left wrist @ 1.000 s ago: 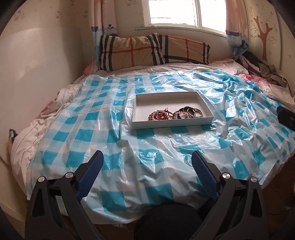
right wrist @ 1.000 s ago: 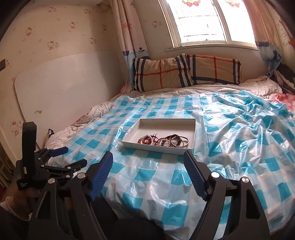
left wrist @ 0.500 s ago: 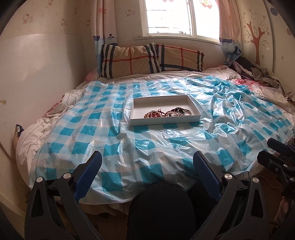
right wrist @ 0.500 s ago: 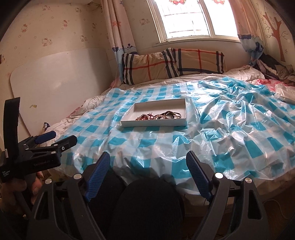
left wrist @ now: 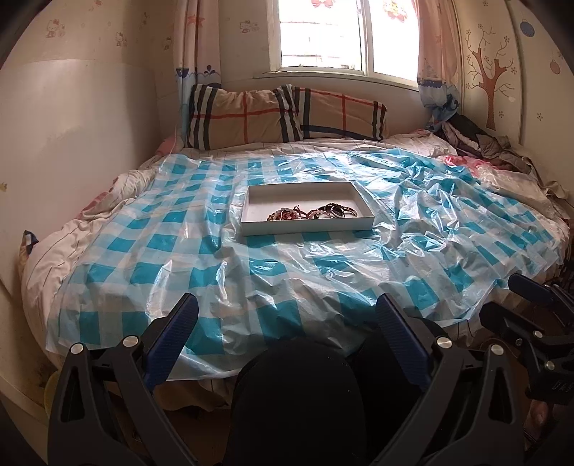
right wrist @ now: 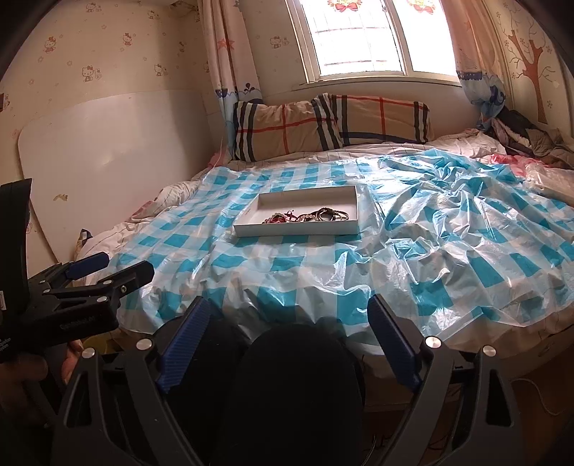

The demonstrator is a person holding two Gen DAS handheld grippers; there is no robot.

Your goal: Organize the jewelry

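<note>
Blue-and-white checked plastic sheeting [left wrist: 251, 272] covers the bed [left wrist: 50, 251], and on it a shallow white tray [left wrist: 305, 226] sits near the middle. Bracelets [left wrist: 312, 212] lie heaped along the tray's near wall, seemingly beaded, though too small to tell apart. Both the left gripper [left wrist: 287, 322] and the right gripper [right wrist: 287, 319] hover off the bed's near edge, well apart from the tray, jaws spread wide with nothing between them; the right jaws have just been opening.

Crinkled blue-and-white checked plastic sheet [left wrist: 222, 265] spread over bed. Two tan plaid pillows [left wrist: 283, 116] side by side below bright window [left wrist: 344, 34]. Patterned curtains [right wrist: 229, 53] at both sides. Brown tree wall decal [left wrist: 493, 86] right. Dark clothes heap [right wrist: 527, 134] beneath it.
</note>
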